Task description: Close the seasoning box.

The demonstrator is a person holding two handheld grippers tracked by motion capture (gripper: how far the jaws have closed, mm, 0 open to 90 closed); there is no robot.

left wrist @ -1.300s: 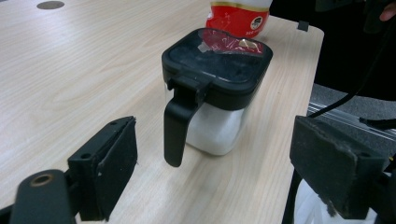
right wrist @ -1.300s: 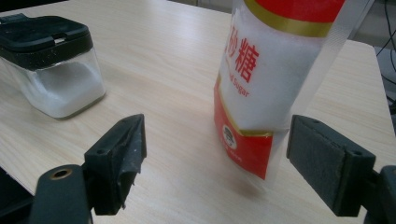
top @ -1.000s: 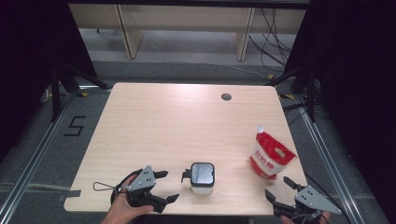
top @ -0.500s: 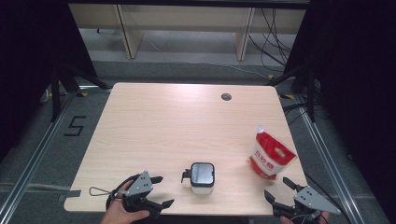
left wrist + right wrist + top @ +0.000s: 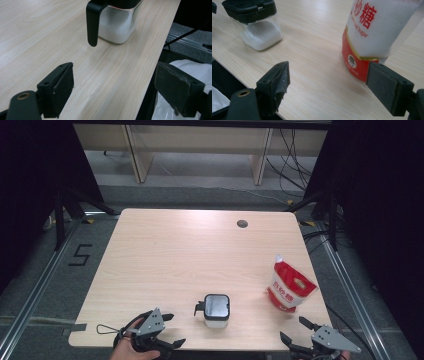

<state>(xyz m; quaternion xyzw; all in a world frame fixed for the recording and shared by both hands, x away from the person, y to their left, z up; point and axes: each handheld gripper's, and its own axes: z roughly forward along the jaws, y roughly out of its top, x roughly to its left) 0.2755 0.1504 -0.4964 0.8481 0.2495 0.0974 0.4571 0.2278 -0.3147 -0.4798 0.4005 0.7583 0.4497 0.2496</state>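
Wood-grain bench [image 5: 190, 255]: pale laminate, bare apart from a small dark round hole toward 1 o'clock and two things near the front edge.
Left tongs [image 5: 159, 331]: at about 7 o'clock on the bench, over the front edge, held in a hand [image 5: 131, 349]; the jaws stand wide apart with nothing between them. In the left gripper view they point toward the jar, which sits ahead and apart from them.
Jar [image 5: 217, 310]: clear square glass with a black lid and a black handle [image 5: 92, 23] on its left side, upright near 6 o'clock, partly filled with white granules. It touches neither tongs.
Sugar pouch [image 5: 291, 288]: red and white, standing upright with a slight lean at about 4 o'clock, well apart from the jar.
Right tongs [image 5: 306, 341]: at about 5 o'clock by the front edge, jaws spread and empty; the right gripper view looks at the pouch's lower red band just ahead.
Risk, jar: it stands close to the front edge, so a sideways nudge from a jaw on the handle could likely turn it or push it off.
Risk, pouch: soft sides may buckle if pinched low, and the top-heavy bag could tip and fall.
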